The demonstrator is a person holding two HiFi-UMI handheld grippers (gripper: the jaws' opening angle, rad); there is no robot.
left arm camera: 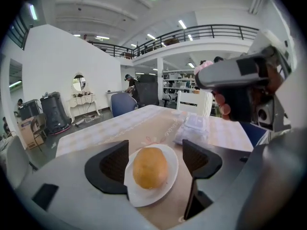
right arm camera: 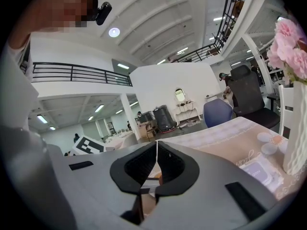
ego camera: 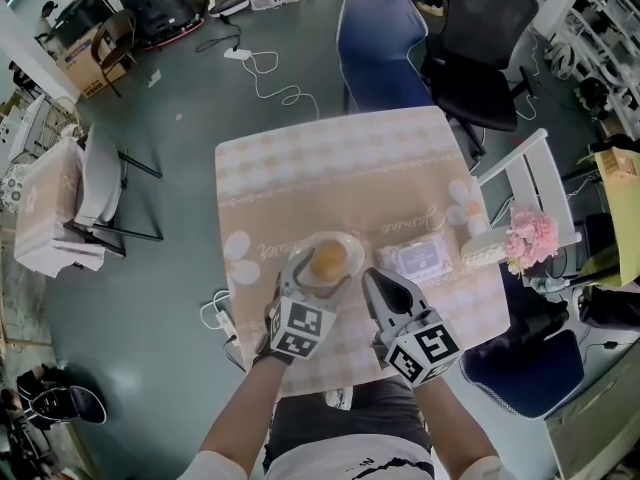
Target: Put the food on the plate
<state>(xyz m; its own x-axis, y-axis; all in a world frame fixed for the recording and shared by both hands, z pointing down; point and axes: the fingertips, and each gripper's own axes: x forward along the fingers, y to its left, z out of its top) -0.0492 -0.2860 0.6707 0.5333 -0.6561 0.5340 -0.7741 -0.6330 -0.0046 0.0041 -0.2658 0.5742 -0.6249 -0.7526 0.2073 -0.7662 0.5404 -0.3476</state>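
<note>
Left gripper [ego camera: 316, 272]: jaws wide apart, clamping nothing, pointed forward away from the body.
Right gripper [ego camera: 380, 281]: jaws pressed together tip to tip, nothing between them, angled slightly toward the left gripper.
Left forearm [ego camera: 238, 416]: bare, reaching forward from lower left.
Right forearm [ego camera: 452, 436]: bare, reaching forward from lower right.
Spacing: grippers side by side, near each other, apart; marker cubes [ego camera: 300, 330] face upward.

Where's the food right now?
In the head view, the yellow food sits on the white plate at the front of the table, ahead of the open left gripper, a plastic packet to its right.
</note>
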